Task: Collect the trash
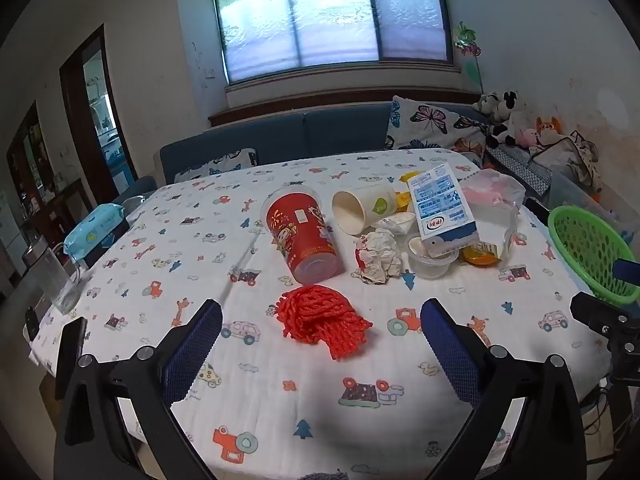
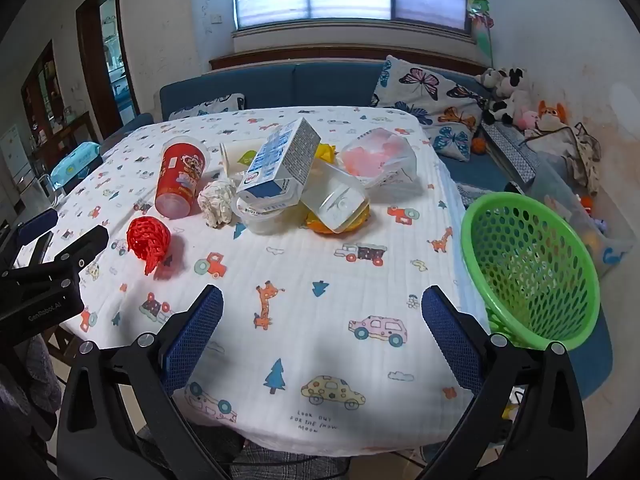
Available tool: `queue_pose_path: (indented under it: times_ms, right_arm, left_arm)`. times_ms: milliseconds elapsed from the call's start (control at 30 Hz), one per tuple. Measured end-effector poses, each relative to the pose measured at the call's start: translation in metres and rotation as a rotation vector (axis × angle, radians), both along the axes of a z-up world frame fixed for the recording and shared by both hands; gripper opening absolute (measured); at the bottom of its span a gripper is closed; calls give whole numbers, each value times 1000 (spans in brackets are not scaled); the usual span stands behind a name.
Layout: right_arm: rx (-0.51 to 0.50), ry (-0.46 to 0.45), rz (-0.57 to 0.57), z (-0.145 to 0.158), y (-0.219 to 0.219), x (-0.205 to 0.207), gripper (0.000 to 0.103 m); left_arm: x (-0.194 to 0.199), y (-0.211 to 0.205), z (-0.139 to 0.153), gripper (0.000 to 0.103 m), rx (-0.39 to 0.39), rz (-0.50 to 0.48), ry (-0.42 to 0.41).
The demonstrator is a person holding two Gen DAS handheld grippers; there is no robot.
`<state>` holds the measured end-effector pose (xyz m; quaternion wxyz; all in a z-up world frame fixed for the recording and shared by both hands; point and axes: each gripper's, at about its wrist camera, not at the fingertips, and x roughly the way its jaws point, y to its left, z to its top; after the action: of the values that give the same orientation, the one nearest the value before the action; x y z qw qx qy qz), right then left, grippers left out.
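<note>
Here, a worktop (image 1: pixel 280 380) under a white cloth printed with cartoon cars and giraffes stands before a blue sofa (image 1: pixel 304 136) and a bright window (image 1: pixel 332 20), with a green basket (image 2: pixel 532 268) tilted at its right edge. The trash sits mid-worktop: a red cup (image 1: pixel 306 236) lies on its side, its long axis running front to back and mouth facing the sofa, beside a milk carton (image 1: pixel 442 210), crumpled paper (image 1: pixel 378 256) and red foam netting (image 1: pixel 324 318). Both the left gripper (image 1: pixel 320 348) and right gripper (image 2: pixel 322 344) hover with fingers wide apart, holding nothing.
</note>
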<state>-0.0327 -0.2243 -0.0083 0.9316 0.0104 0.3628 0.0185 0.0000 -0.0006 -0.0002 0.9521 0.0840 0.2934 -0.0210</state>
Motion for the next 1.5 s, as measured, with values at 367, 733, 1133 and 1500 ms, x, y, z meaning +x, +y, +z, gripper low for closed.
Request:
queue_pose_path:
  times_ms: [367, 733, 1133, 1500]
  right_arm:
    - [-1, -1, -1, -1, 0, 0, 99]
    - [1, 3, 2, -3, -1, 2, 99]
    - [2, 14, -1, -6, -2, 8, 98]
    - [4, 19, -1, -7, -3, 9, 98]
  left_arm:
    - [0, 0, 0, 96, -14, -2, 6]
    - [0, -3, -9, 96, -13, 1, 9]
    - [4, -3, -9, 96, -13, 1, 23]
    - [6, -2, -9, 96, -13, 1, 31]
